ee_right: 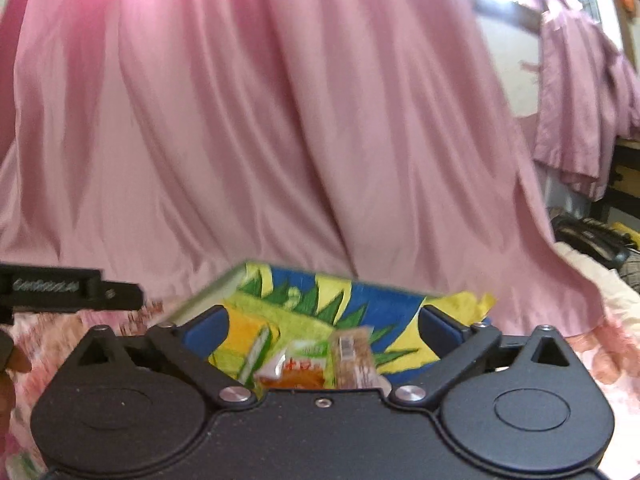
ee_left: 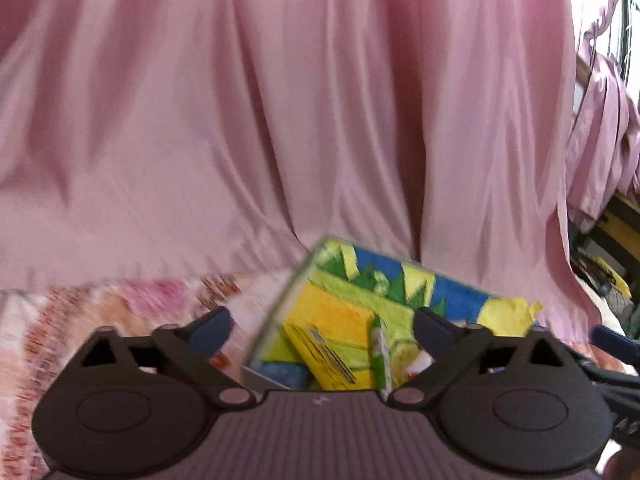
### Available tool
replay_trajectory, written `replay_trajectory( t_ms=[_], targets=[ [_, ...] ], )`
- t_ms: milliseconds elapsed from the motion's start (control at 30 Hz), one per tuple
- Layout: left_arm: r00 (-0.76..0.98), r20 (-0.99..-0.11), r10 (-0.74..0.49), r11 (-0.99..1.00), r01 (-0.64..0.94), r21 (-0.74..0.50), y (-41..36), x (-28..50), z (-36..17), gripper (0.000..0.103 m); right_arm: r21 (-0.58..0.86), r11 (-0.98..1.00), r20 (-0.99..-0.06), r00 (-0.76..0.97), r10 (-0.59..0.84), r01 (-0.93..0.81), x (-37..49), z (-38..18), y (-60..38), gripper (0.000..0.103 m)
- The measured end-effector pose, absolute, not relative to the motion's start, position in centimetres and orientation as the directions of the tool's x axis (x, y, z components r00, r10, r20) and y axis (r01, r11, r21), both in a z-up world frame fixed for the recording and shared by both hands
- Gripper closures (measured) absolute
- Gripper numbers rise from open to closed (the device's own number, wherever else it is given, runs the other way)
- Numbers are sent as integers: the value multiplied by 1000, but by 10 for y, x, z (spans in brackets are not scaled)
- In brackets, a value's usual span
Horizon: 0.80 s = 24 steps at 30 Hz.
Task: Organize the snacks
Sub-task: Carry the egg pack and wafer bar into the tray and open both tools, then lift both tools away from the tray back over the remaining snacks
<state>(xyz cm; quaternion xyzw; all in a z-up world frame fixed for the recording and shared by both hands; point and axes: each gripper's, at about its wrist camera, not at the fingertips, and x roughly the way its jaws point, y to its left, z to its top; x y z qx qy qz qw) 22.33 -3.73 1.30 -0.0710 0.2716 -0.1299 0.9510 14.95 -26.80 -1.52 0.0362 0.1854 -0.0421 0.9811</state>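
Note:
A colourful box painted blue, yellow and green lies on a floral cloth in front of me. In the left wrist view it holds a yellow packet and a green-white stick packet. My left gripper is open and empty just above the box. In the right wrist view the box holds an orange-white sachet, a brown snack bar, a stick packet and a yellow packet. My right gripper is open and empty over it.
A pink curtain hangs close behind the box. The floral cloth covers the surface. The left gripper's body shows at the left of the right wrist view. Dark furniture and clutter stand at the far right.

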Motion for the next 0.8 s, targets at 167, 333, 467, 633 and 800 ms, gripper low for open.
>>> replay_trajectory(
  t_ms=[167, 333, 467, 633, 800],
  targets=[
    [881, -411, -233, 971, 186, -152, -24, 183, 40, 0, 91, 989, -298, 951, -82, 113, 114, 8, -271, 1],
    [922, -337, -192, 981, 170, -94, -10, 136, 51, 0, 122, 985, -245, 965, -90, 123, 69, 22, -270, 1],
    [935, -306, -180, 984, 166, -71, -3, 103, 52, 0, 122, 985, -213, 972, -98, 126, 29, 28, -268, 1],
    [933, -316, -170, 985, 171, -25, 0, 76, 47, 0, 103, 985, -194, 974, -117, 139, -13, 29, -264, 1],
    [925, -348, -154, 986, 164, 0, 8, 49, 42, 0, 134, 979, -202, 972, -122, 151, -44, 28, -264, 1]
  ],
)
